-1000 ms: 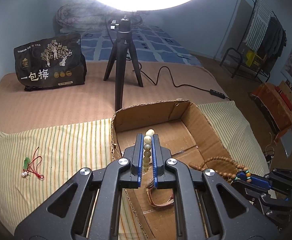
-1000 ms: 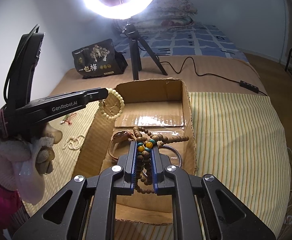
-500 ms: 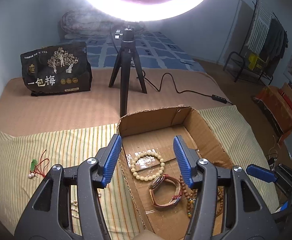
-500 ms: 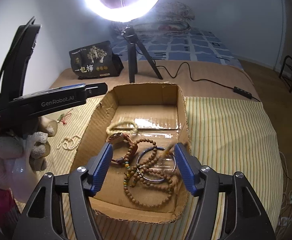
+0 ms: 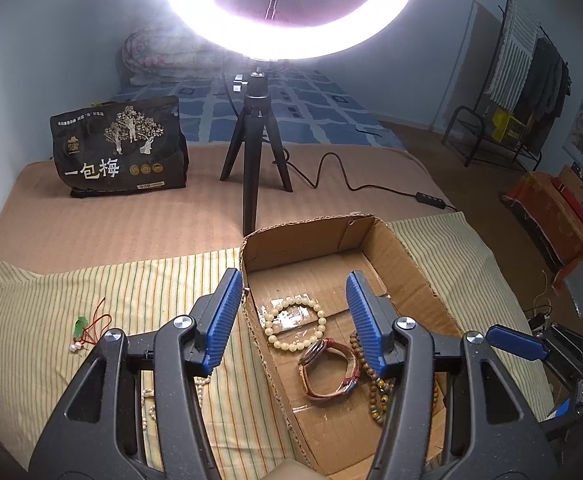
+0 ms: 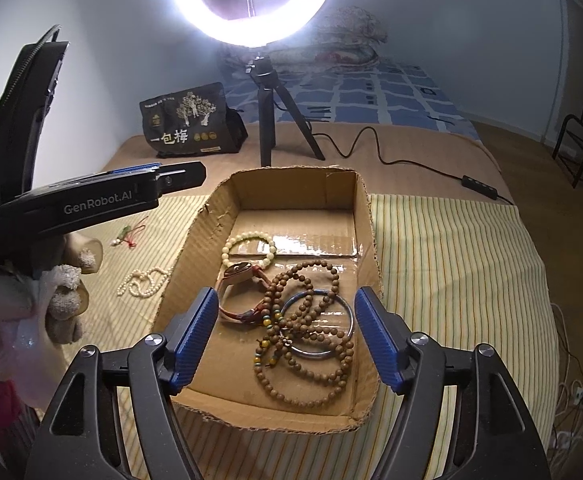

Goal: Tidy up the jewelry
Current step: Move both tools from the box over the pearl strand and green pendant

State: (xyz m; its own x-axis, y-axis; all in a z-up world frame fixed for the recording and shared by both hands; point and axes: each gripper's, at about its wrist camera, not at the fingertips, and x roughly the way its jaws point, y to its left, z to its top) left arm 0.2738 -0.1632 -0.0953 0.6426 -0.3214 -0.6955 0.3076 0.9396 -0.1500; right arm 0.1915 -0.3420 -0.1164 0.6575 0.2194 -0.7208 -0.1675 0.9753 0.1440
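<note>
- Near the left edge of the striped cloth point(image 5: 51, 304), a small green charm on a red cord point(image 5: 85, 326) lies loose, with tiny white beads at its end
- Just right of it, closer to the box, a white pearl strand point(image 6: 143, 282) lies in loops on the cloth
- The left gripper point(image 5: 293, 322) stands about half open over the left wall of the cardboard box point(image 6: 365, 240); its ribbed blue pads point(image 5: 223, 320) hold nothing and touch nothing
- A gloved hand point(image 6: 57, 300) in a fuzzy pale knit carries that gripper
- The box is open-topped and rectangular, of rough brown corrugated board with ragged torn edges and a glossy taped strip across its floor
- Toward the far left corner of the box floor lies a cream bead bracelet point(image 6: 248, 250), round smooth beads in a neat ring
- Touching it on the near side is a wristwatch point(image 6: 239, 292) with a reddish-brown leather strap, curled on its edge
- The right gripper point(image 6: 287, 338) hovers over the near half of the box, its jaws opening wide, nothing pressed between them
- Under it sprawls a long wooden bead necklace point(image 6: 307, 344), small matte brown beads with a few amber and teal ones, tangled across a thin shiny metal bangle point(image 6: 345, 312)
</note>
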